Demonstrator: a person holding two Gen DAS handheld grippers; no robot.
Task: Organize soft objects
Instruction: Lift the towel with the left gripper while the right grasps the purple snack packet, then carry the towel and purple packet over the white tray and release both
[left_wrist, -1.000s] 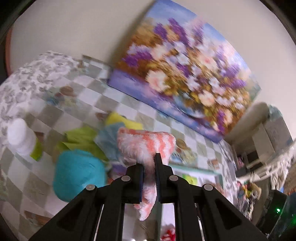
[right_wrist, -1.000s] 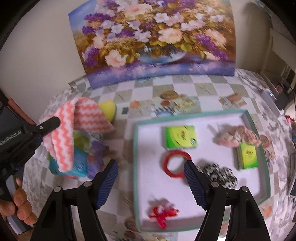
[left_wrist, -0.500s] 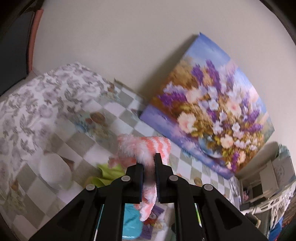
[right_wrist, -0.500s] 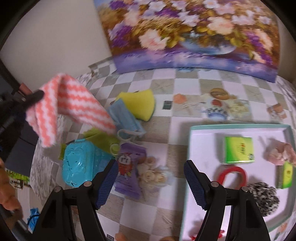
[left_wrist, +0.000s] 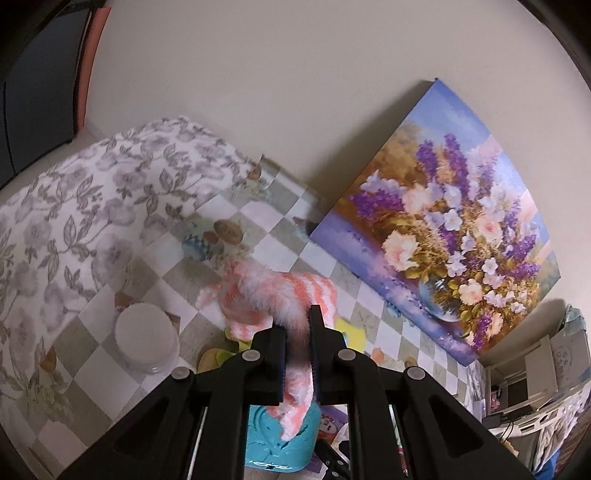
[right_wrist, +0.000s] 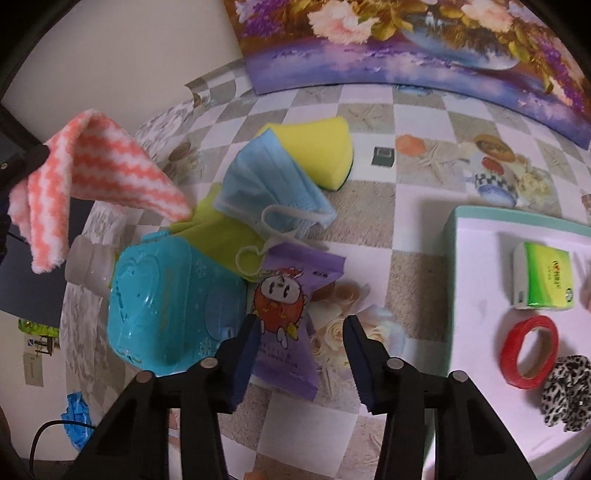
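My left gripper (left_wrist: 297, 325) is shut on a pink-and-white striped fluffy cloth (left_wrist: 273, 295), held in the air above the checked table. The right wrist view shows that cloth (right_wrist: 92, 162) hanging at the upper left. My right gripper (right_wrist: 299, 328) hovers low over a purple snack packet (right_wrist: 288, 306). Its jaws are closing with the packet between them, and the right pad is still clear of it. Beside the packet lie a turquoise wipes box (right_wrist: 162, 295), a blue face mask (right_wrist: 269, 184), a yellow sponge (right_wrist: 317, 147) and a green cloth (right_wrist: 218, 236).
A teal-rimmed white tray (right_wrist: 480, 225) at the right holds a green tissue pack (right_wrist: 546, 280), a red tape ring (right_wrist: 528, 350) and a leopard scrunchie (right_wrist: 569, 387). A white bottle (left_wrist: 146, 339) stands left of the pile. A flower painting (left_wrist: 443, 240) leans on the wall.
My right gripper has moved left from over the tray and down onto the pile, and its jaws have narrowed. The left gripper has carried the striped cloth away to the left.
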